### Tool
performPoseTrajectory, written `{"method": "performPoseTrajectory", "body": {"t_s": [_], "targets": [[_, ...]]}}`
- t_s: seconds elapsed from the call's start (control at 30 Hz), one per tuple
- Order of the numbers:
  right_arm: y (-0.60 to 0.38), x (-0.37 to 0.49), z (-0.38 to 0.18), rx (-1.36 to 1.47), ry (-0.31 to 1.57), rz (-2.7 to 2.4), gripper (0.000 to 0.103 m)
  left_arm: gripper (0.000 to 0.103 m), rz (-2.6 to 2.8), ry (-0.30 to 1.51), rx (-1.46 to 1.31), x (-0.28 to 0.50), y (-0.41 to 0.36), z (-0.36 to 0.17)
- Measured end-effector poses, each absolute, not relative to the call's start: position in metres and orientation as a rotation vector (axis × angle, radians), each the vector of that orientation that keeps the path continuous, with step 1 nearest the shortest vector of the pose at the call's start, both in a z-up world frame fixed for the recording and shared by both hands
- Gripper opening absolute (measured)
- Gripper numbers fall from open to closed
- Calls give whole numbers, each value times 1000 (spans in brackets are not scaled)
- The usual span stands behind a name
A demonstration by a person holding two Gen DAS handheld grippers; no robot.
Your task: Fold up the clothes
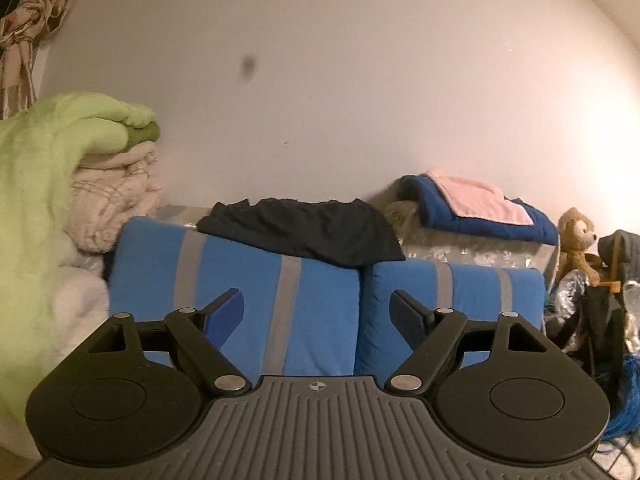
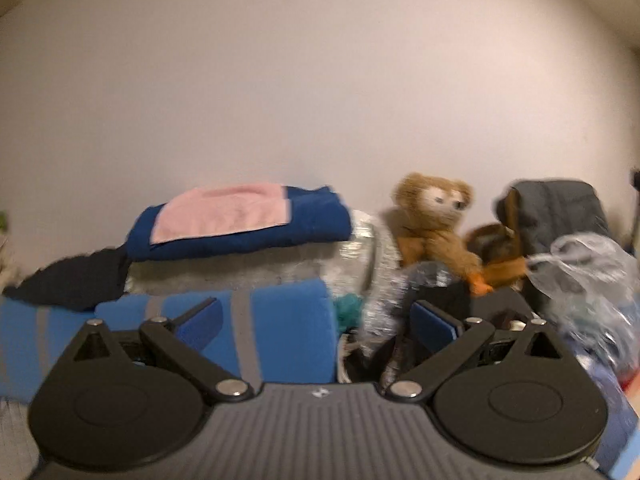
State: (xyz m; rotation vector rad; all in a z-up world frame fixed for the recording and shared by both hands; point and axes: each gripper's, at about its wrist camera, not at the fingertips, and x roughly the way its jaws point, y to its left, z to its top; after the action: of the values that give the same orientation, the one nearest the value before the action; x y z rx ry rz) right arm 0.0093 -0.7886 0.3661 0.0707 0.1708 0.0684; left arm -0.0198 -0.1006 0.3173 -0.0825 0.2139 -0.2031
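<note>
A black garment lies crumpled on top of blue cushions with grey stripes; its edge also shows at the left of the right wrist view. My left gripper is open and empty, held in front of the cushions, below the garment. My right gripper is open and empty, pointing at the right end of the blue cushions. A folded dark blue item with a pink cloth on it lies behind to the right, also in the right wrist view.
A green blanket and cream bedding are piled at the left. A brown teddy bear, a grey bag, a plastic bag and clutter sit at the right. A white wall stands behind.
</note>
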Motion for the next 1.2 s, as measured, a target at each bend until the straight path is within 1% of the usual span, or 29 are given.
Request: {"method": "performPoseTrajectory", "body": {"t_s": [0.2,0.37,0.53,0.73,0.83,0.97,1.13,1.2], "targets": [[-728,33,300,-25,201,153,103,80,-220,315,-161,-3,-147,251],[-687,33,243,-76,203,189,103,80,-298,367,-114,-7,-185,203],[-659,39,195,-128,304,262,103,80,-348,406,-67,1,-212,162],[-628,43,154,-224,368,339,103,80,-384,441,-105,12,-225,120],[-607,43,136,-308,381,382,103,80,-373,434,-112,13,-227,103],[-577,46,112,-452,382,446,103,80,-295,365,-73,9,-228,91],[-531,63,80,-583,406,555,103,80,-222,317,-42,9,-225,95],[-512,67,63,-680,389,580,103,80,-232,330,-57,10,-221,94]]}}
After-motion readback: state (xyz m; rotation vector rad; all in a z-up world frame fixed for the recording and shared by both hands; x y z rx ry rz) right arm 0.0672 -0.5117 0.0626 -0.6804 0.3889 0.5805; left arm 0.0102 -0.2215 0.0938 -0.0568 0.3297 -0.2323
